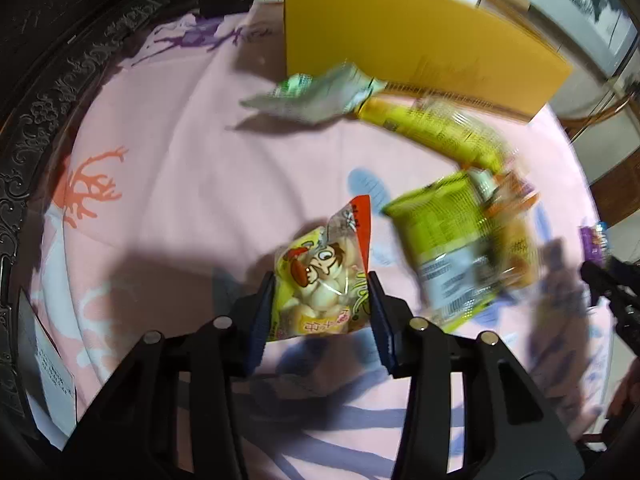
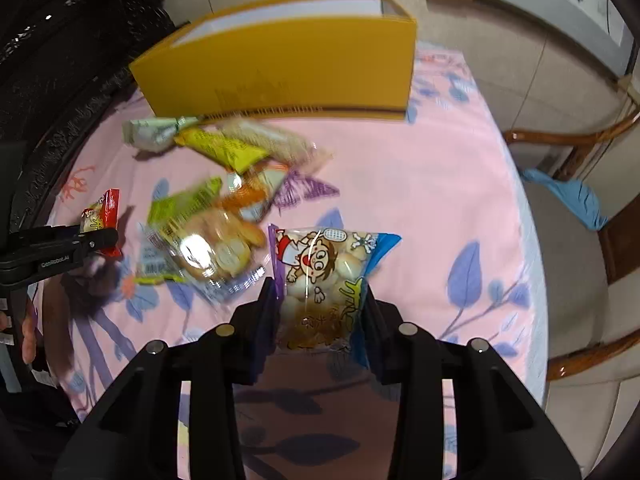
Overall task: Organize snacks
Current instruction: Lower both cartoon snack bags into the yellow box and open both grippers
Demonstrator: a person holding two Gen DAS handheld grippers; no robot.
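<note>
Left wrist view is blurred in its upper right part, so the print on the loose packets cannot be read. The left gripper (image 1: 322,300) is closed on a red packet (image 1: 324,276) with a cartoon face; both pads press its sides, and the packet's lower edge is hidden between the fingers. The packet seems lifted off the pink cloth (image 1: 192,184) of the desk, with its shadow lying under it. Just to the right of it lies a green packet (image 1: 444,240), partly over an orange one whose shape is hard to make out. Farther away a yellow packet (image 1: 436,132) and a pale packet (image 1: 316,94) lie close to the yellow box (image 1: 400,32); whether they touch the box I cannot tell. At the right edge the other gripper is cut off.

In the right wrist view, the right gripper (image 2: 320,304) holds a blue packet (image 2: 328,276), also with a cartoon figure, between its pads; the bottom part of the packet is in shadow. The loose pile sits to the left of it, near but apart, and is smeared. The box stands open at the far side of the desk, well apart from both held packets; its inside is not visible.
</note>
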